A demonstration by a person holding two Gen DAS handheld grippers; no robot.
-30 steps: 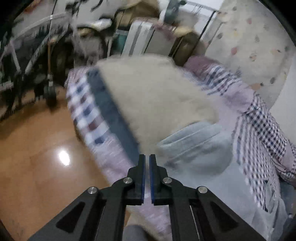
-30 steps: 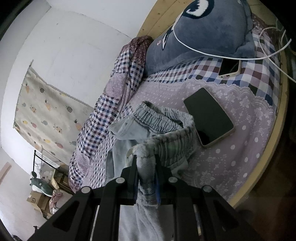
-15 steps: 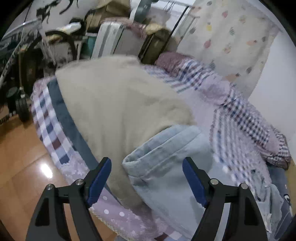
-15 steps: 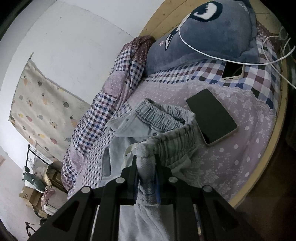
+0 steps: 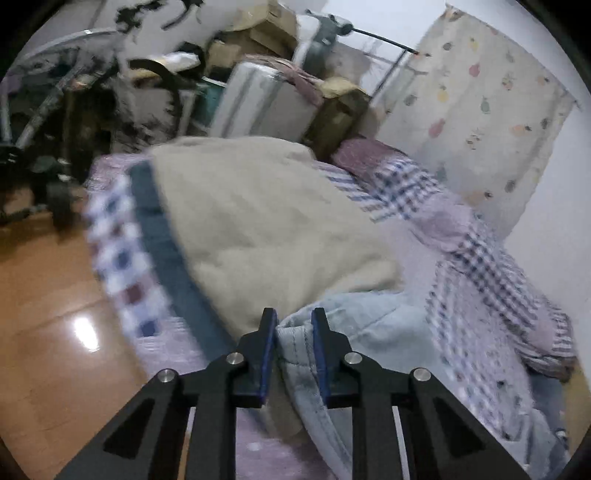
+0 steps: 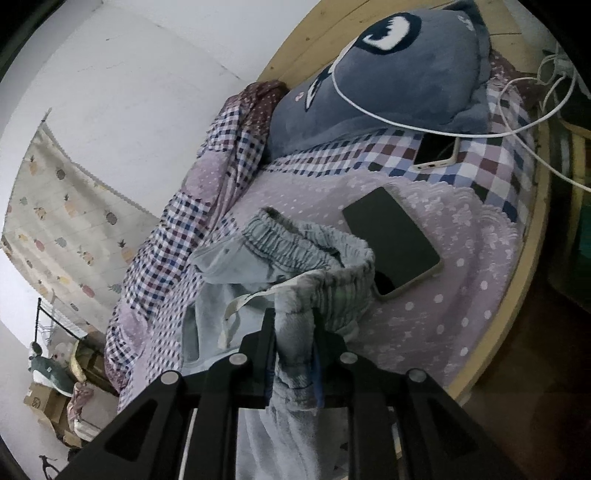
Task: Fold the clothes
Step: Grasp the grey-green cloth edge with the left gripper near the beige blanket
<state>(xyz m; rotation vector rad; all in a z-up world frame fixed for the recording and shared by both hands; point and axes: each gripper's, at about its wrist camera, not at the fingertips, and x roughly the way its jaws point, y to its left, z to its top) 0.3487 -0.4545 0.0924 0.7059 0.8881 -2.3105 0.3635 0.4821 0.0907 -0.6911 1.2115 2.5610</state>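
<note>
Pale blue trousers (image 5: 373, 332) lie on the bed beside a beige blanket (image 5: 258, 221). My left gripper (image 5: 293, 317) is closing its jaws on the stitched hem of a trouser leg, and the cloth fills the gap between the pads. In the right wrist view the elastic waistband (image 6: 306, 251) bunches up in front of my right gripper (image 6: 293, 321). That gripper pinches a fold of the waist end; its jaws are opening slightly with the cloth still between them. A drawstring (image 6: 236, 310) hangs loose to the left.
A dark phone (image 6: 391, 240) lies face up right beside the waistband, a second phone (image 6: 436, 155) further back. A grey plush pillow (image 6: 388, 74) and white cables (image 6: 517, 96) sit at the headboard. Wooden floor (image 5: 44, 314), a bicycle and stacked boxes (image 5: 266, 33) lie beyond the bed's foot.
My left gripper went from shut and empty to wide open around the trouser hem, then closed onto it. The right gripper kept its hold and barely moved.
</note>
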